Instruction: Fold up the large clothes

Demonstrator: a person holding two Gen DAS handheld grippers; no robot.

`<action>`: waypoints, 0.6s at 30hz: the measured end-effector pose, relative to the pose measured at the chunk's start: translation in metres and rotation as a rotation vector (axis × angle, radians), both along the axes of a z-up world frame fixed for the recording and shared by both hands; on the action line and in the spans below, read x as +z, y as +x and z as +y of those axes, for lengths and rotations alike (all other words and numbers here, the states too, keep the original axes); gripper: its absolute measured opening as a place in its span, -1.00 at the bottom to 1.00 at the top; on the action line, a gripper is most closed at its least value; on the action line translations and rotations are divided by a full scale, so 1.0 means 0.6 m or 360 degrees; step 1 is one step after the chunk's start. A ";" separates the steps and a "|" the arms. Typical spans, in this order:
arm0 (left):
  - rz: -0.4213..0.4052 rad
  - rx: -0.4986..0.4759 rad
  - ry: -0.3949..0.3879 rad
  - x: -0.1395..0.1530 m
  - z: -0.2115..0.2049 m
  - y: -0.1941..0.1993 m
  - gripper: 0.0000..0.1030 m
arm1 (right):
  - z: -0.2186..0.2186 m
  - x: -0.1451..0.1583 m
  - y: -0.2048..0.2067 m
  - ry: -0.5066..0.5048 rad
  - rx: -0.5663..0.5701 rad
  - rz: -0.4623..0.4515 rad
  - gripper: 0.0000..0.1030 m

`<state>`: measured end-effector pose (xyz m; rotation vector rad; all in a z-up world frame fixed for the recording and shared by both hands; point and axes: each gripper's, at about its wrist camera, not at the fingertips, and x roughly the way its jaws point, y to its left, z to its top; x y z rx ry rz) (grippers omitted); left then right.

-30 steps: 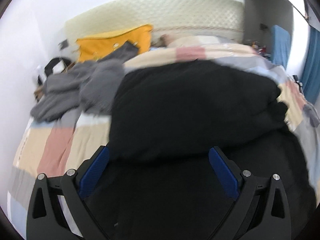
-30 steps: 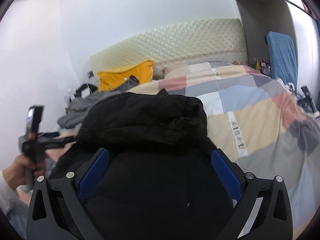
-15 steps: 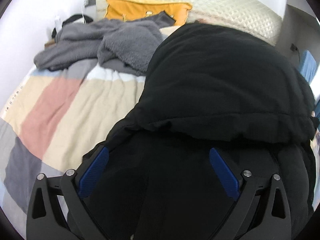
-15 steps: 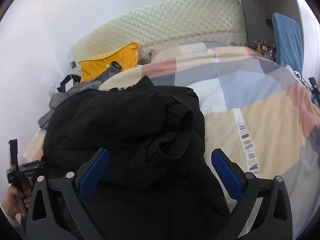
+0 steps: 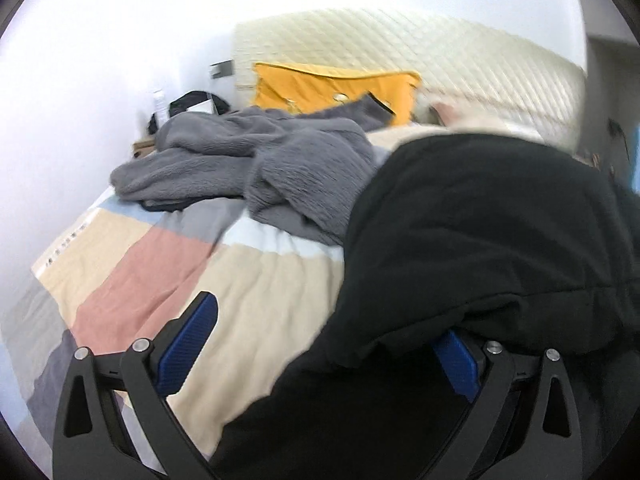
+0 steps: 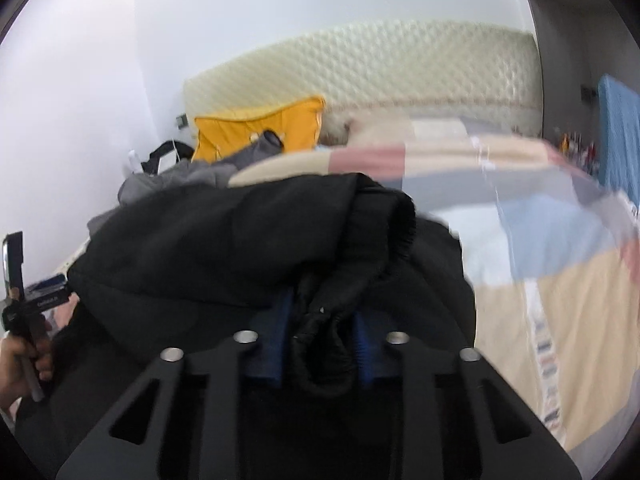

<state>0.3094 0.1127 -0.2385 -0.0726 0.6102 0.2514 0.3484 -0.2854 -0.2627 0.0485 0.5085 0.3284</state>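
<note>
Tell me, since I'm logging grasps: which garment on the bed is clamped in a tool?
The black jacket: the right tool is shut on its bunched edge. The grey fleece garment lies untouched behind it.

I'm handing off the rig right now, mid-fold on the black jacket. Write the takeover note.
Right gripper: shut on a bunched cuff or hem of the black jacket.
Left gripper: open, at the jacket's left edge; fabric drapes over its right finger, nothing pinched.
Jacket lies heaped on the patchwork bedspread, partly doubled over, not flat.
Grey fleece garment sits unfolded further up the bed, near the yellow pillow.
Done: the right side's grip.
Left: probably close the left gripper on the jacket, finish and flatten the fold, then the grey fleece.
</note>
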 end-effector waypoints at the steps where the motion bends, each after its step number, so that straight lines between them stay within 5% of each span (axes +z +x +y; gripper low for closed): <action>1: 0.0022 -0.0011 -0.0069 0.001 0.016 0.008 0.95 | 0.008 0.013 0.001 -0.0015 -0.0002 -0.0030 -0.62; 6: 0.0072 -0.0057 -0.0056 -0.003 0.019 0.023 0.95 | 0.020 0.037 0.029 -0.0087 -0.0080 -0.0057 -0.65; 10: 0.0118 -0.0103 -0.0097 -0.011 0.001 0.025 0.95 | -0.003 -0.007 0.064 -0.0076 -0.0188 0.0106 -0.66; 18: 0.0212 -0.0168 -0.0177 -0.034 -0.013 0.035 0.95 | -0.022 -0.078 0.083 -0.0119 -0.0241 0.0194 -0.38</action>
